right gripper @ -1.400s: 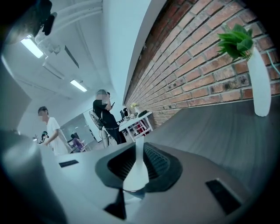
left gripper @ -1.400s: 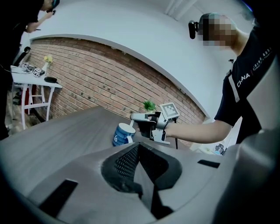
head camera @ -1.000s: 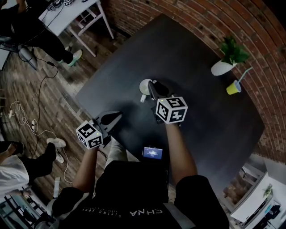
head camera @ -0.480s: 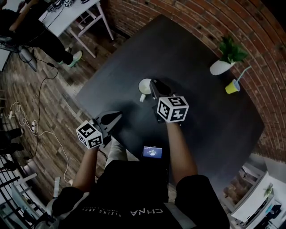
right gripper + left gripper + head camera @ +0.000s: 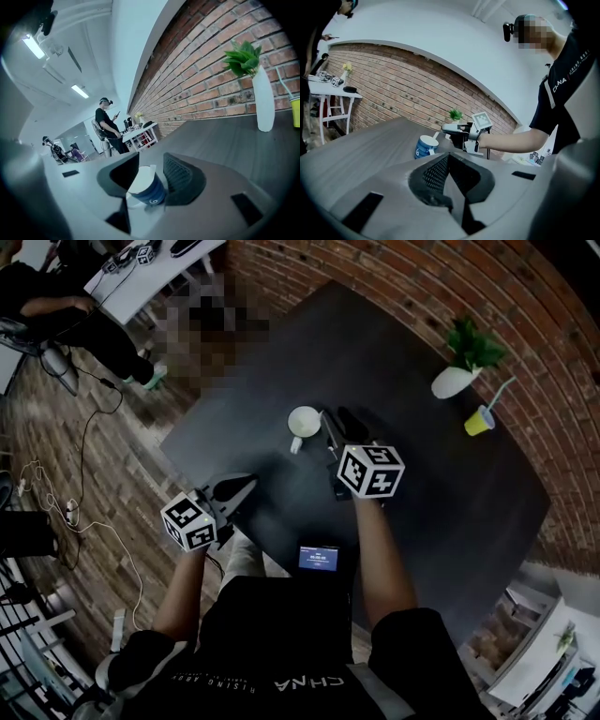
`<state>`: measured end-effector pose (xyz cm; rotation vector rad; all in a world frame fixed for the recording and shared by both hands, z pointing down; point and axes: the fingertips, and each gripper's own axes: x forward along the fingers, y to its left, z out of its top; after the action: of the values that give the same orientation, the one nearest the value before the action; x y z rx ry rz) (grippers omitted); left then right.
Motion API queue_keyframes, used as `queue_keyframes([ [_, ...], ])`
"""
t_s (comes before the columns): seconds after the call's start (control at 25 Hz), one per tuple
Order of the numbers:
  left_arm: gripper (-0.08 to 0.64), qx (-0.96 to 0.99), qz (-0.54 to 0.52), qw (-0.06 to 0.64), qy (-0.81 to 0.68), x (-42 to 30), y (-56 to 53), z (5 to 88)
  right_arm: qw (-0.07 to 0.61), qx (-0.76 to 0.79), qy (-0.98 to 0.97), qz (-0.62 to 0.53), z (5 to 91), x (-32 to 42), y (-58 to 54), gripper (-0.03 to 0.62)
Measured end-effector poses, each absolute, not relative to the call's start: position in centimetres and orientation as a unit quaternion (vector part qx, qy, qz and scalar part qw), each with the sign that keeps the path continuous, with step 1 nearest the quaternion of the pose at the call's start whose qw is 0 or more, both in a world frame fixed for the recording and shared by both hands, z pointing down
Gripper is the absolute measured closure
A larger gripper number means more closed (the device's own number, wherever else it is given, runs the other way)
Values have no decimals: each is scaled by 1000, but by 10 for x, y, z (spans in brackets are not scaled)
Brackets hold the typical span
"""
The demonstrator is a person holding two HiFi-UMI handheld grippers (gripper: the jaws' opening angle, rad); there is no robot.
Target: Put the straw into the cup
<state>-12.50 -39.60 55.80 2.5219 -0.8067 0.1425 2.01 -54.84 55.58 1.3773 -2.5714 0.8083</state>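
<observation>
A blue cup with a white inside [image 5: 304,421] stands on the dark table [image 5: 441,493]. A white straw [image 5: 436,136] leans out of the cup [image 5: 425,146] over its rim. My right gripper [image 5: 339,430] hovers just right of the cup, and its jaws have just been opening. They now stand wide with nothing pressed between them. In the right gripper view the cup [image 5: 148,188] shows through the gap of the right gripper [image 5: 151,160], just ahead of the jaws. My left gripper [image 5: 235,489] rests low at the table's near edge, well short of the cup. The left gripper [image 5: 449,156] has its jaw tips together and is empty.
A white vase with a green plant [image 5: 454,379] and a yellow cup with a straw [image 5: 479,421] stand at the table's far right by the brick wall. A phone [image 5: 319,559] lies at the near edge. A white side table [image 5: 155,268] and seated people are at far left.
The right gripper's jaws have opened and it has drawn back a little to the right and up from the cup, leaving the straw in it. The left gripper has stayed put.
</observation>
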Motion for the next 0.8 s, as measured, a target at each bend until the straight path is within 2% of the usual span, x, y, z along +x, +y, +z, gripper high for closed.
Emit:
queue_keyframes([
  [0.68,557,934,50,212,-282,-107,-362,532,41,390,-885,250,516,10,-448,459],
  [0.72,557,935,51,211,-280,-106,-360,532,40,393,-884,248,515,11,-443,465],
  [0.76,557,936,52,209,-279,-105,-357,531,40,398,-883,246,514,13,-439,521],
  [0.8,557,936,53,208,-278,-104,-355,531,40,401,-882,245,514,14,-434,529],
])
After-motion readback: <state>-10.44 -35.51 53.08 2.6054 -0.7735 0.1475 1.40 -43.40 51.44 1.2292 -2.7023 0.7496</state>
